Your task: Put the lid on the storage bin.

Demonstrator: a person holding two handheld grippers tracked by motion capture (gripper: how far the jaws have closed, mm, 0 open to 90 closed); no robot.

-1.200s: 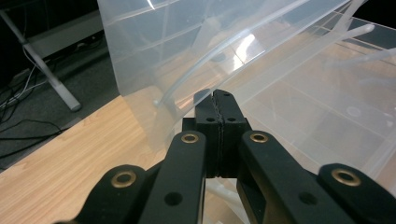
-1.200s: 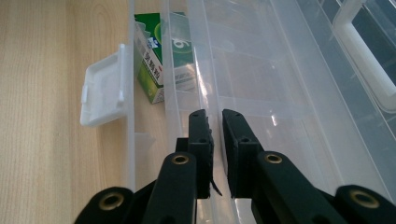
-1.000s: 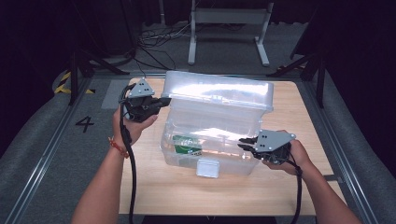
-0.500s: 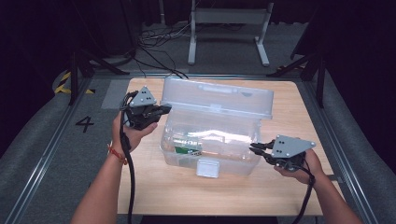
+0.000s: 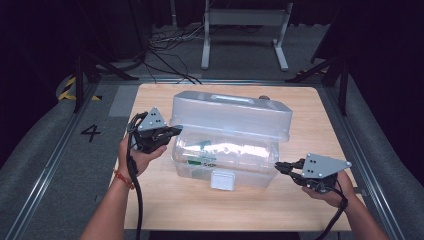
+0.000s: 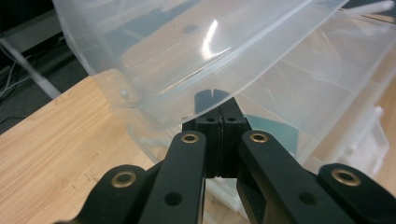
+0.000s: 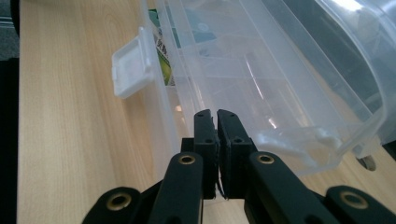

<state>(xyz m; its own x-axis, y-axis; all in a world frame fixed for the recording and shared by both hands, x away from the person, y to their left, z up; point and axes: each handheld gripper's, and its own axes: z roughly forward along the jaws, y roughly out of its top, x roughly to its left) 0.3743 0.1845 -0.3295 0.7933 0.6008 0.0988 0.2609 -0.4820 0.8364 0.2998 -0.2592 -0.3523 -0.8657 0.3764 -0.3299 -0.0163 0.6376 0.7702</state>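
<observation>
Right, lid (image 5: 231,116) half down: both jaws closed, empty; left gripper (image 5: 172,131) props lid, lower evenly onto box (image 5: 225,162).

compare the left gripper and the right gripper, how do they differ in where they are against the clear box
The left gripper sits high at the box's left end, its tips under the raised lid's edge. The right gripper sits lower, by the box's right front corner, near the tabletop. The left gripper's jaws are pressed fully together; the right gripper's show a thin slit after just closing. Both are shut, holding nothing.
</observation>
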